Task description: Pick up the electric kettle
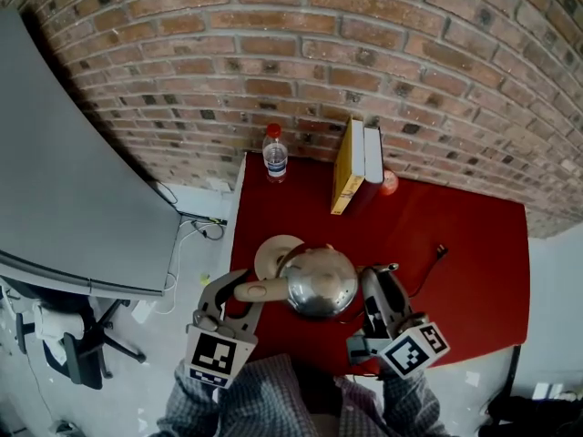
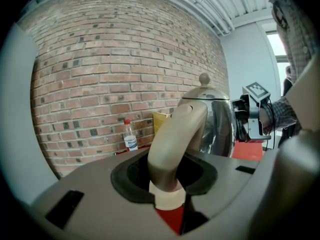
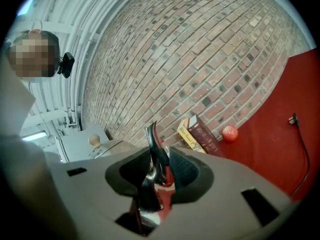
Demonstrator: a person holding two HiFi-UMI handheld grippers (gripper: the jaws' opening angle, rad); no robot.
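A shiny steel electric kettle [image 1: 319,282] with a beige handle hangs above the red table [image 1: 474,271], held between both grippers. Its round beige base [image 1: 269,249] lies on the table just behind and left of it. My left gripper [image 1: 244,291] is shut on the kettle's handle [image 2: 176,131], which rises from between the jaws in the left gripper view. My right gripper [image 1: 369,288] is shut on the kettle's spout [image 3: 156,156], a dark curved metal lip that stands between the jaws. The lid knob [image 3: 94,140] shows at the left of the right gripper view.
A water bottle [image 1: 275,153], two upright books [image 1: 357,164] and a small red ball [image 1: 389,183] stand along the brick wall. A black plug and cord [image 1: 435,255] lie right of the kettle. A grey desk [image 1: 73,198] and an office chair [image 1: 64,340] are at the left.
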